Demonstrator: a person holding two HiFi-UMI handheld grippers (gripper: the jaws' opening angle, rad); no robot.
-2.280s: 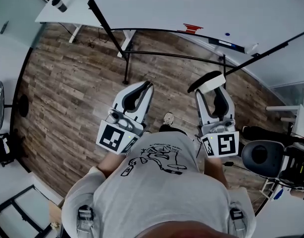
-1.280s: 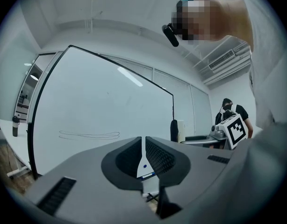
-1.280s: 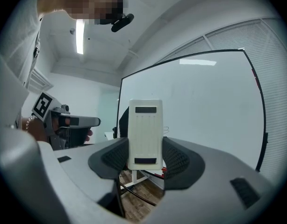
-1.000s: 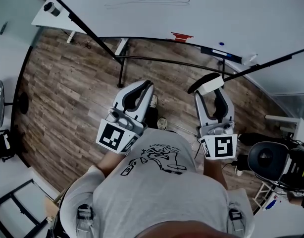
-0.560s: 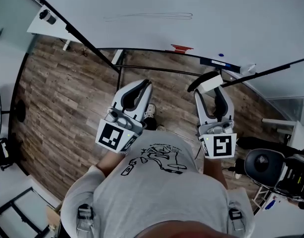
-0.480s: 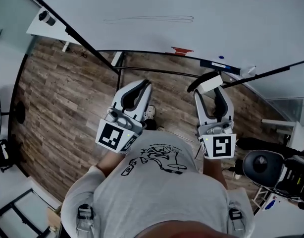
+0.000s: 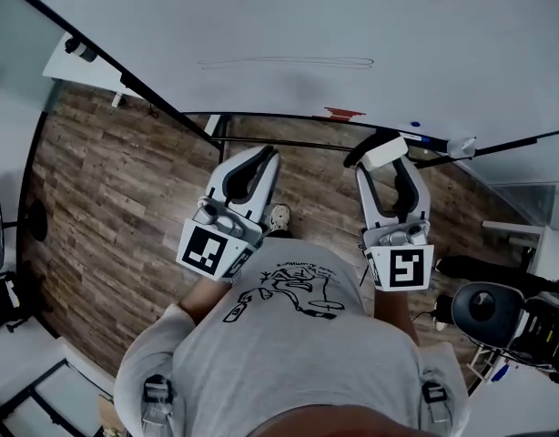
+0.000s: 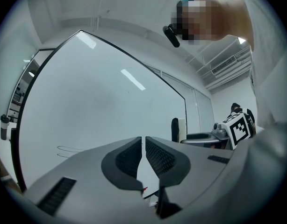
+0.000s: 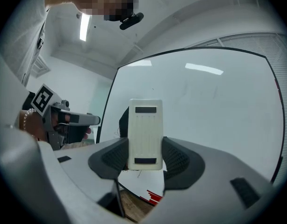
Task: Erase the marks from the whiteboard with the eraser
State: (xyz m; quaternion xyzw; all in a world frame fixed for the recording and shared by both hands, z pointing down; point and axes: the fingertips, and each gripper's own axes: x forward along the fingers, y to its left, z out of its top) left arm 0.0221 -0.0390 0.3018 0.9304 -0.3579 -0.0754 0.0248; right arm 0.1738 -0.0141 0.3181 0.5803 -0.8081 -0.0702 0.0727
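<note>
The whiteboard (image 7: 352, 16) fills the top of the head view and bears a thin, long looped pen mark (image 7: 284, 62). My right gripper (image 7: 381, 156) is shut on the white eraser (image 7: 385, 153), held short of the board near its lower edge; in the right gripper view the eraser (image 9: 145, 133) stands upright between the jaws. My left gripper (image 7: 266, 153) is shut with nothing in it, also short of the board, below the mark. In the left gripper view the left gripper (image 8: 144, 153) faces the board and the mark (image 8: 68, 151) shows at lower left.
A red patch (image 7: 344, 113) and a blue-capped marker (image 7: 423, 137) lie along the board's tray. Black stand legs (image 7: 220, 130) cross the wood floor (image 7: 106, 198) below. An office chair (image 7: 484, 308) is at the right. The person's grey shirt fills the bottom.
The view has closed in on the whiteboard: the board and its pen mark now sit lower and larger, and both grippers are nearer its lower edge. Their hold is unchanged.
</note>
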